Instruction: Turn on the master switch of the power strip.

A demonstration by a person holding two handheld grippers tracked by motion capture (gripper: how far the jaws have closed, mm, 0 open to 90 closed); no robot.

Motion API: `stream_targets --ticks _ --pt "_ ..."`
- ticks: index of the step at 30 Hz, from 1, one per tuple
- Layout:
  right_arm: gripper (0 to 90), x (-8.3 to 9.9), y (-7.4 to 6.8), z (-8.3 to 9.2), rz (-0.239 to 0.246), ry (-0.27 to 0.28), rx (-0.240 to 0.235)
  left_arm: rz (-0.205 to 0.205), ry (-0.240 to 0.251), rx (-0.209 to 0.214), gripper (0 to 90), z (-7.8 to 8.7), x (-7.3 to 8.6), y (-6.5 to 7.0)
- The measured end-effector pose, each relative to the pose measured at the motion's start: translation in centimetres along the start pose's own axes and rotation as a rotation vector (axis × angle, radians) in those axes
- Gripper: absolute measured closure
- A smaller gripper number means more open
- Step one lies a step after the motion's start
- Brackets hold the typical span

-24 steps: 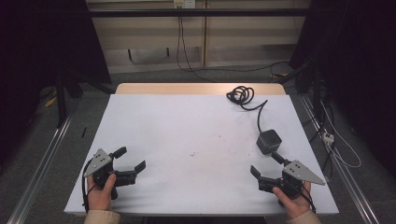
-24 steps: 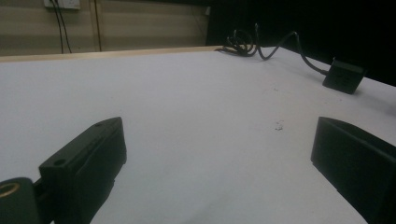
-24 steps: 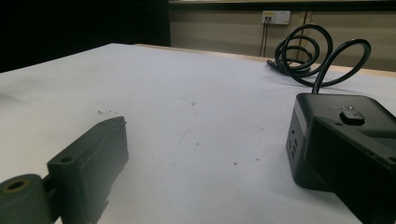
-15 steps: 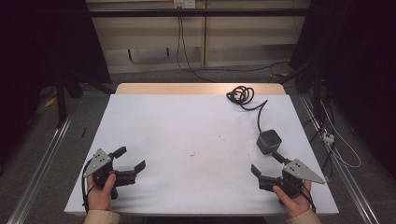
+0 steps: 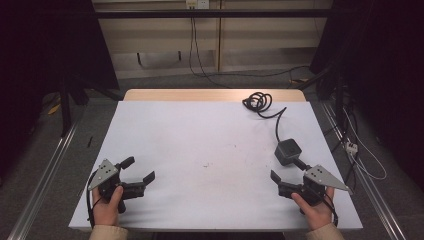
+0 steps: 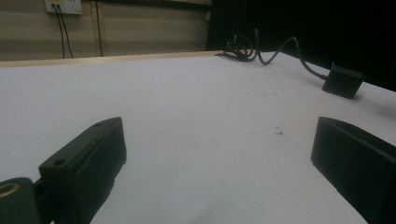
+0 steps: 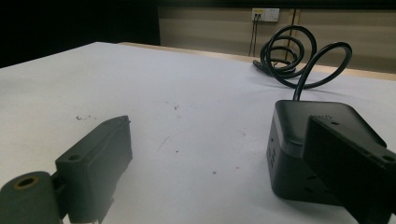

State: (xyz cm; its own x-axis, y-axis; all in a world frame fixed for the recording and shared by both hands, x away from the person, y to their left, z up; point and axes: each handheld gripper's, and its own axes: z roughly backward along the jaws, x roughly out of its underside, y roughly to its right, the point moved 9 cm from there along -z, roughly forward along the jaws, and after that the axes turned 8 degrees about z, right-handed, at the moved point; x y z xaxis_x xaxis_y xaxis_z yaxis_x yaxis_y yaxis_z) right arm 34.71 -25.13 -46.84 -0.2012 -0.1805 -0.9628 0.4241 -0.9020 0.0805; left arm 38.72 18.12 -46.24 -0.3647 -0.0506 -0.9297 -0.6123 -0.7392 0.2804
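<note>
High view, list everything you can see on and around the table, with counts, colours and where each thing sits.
table: one, white top with a wood strip along the far edge, centre of the view
power cube: one, black, right side of the table, just ahead of the right gripper
cable: one, black, coiled at the far right of the table, running to the power cube
wall socket: one, white, on the far wall, with cords hanging from it
floor cords: several, dark and white, on the floor right of the table
left gripper: one, black, near left corner, jaws open
right gripper: one, black, near right corner, jaws open
hands: two, at the near edge, one on each gripper
</note>
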Motion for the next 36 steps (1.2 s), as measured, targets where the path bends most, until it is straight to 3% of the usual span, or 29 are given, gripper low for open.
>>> stream_targets --ticks 13,36 --pt "11.5 -0.3 1.4 -0.6 -0.012 -0.017 0.024 -0.004 -0.007 0.007 3.0 -0.1 0.1 0.2" --pt "26.8 -0.5 3.2 -1.0 -0.012 -0.036 0.037 -0.018 -0.013 0.014 3.0 -0.3 0.2 0.5"
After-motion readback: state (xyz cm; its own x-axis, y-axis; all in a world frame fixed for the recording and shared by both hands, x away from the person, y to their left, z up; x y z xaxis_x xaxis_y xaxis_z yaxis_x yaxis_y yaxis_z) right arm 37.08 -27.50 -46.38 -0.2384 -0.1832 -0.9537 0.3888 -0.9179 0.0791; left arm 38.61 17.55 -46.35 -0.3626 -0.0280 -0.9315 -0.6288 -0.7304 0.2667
